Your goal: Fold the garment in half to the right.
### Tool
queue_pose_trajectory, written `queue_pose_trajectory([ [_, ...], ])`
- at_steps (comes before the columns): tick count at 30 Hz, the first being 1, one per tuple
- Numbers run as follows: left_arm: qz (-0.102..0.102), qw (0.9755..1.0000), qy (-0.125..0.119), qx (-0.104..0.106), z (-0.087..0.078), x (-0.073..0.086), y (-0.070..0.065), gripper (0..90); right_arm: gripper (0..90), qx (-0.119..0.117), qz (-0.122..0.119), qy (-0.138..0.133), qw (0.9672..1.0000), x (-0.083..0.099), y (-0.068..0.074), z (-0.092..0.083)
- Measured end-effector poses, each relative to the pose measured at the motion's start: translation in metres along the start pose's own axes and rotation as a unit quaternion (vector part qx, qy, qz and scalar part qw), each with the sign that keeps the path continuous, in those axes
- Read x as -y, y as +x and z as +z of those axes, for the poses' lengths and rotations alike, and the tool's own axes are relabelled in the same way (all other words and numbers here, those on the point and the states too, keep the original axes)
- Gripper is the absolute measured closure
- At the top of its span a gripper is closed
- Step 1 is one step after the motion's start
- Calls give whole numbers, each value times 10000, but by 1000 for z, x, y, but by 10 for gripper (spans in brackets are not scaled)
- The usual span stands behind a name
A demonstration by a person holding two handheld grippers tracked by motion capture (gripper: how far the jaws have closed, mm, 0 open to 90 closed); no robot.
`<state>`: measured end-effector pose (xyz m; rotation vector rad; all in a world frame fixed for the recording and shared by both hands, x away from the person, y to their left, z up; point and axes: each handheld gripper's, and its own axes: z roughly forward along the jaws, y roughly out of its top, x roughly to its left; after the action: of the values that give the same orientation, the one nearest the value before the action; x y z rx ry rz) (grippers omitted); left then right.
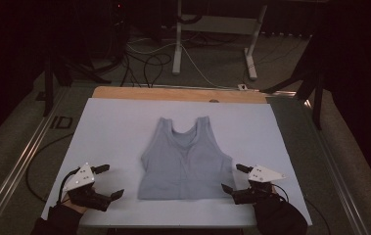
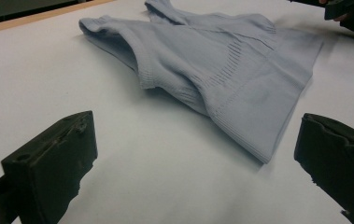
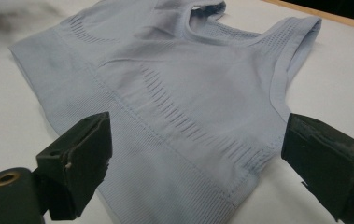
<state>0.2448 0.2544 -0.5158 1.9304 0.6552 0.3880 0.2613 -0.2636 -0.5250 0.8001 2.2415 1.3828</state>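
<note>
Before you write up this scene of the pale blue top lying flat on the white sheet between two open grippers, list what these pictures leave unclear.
- Underside of the top: hidden in every view, since it lies flat on the white sheet.
- Right gripper view: the top's hem corner is cut off by the bottom edge.
- Left gripper view: the right gripper is cut off by the top edge and blurred.
- High view: the floor cables are too dark to follow.

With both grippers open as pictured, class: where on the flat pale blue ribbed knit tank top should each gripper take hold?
Probably the pale blue ribbed knit tank top at its two hem corners, each approached low from its outer side: left gripper, right gripper. It lies flat, and those edges are nearest.
</note>
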Motion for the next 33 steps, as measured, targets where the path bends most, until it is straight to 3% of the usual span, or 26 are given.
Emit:
queue_pose_trajectory([
  [8, -17, 10000, -41, 24, 1, 0, 0, 5, 88, 35, -68, 17, 10000, 0, 1, 0],
  [21, 30, 10000, -26, 73, 3, -2, 0, 5, 88, -48, 143, 1, 9999, -1, -2, -1],
  [25, 7, 9999, -65, 123, 3, -6, 2, 5, 88, 1, 73, 21, 10000, -1, -1, 0],
  [28, 86, 9998, -62, 171, 4, -11, -1, 5, 88, 55, 48, -70, 9999, -7, 2, -4],
  [33, 41, 9996, -91, 261, 6, -16, -2, 5, 88, 69, 50, -216, 9997, -14, 7, -6],
])
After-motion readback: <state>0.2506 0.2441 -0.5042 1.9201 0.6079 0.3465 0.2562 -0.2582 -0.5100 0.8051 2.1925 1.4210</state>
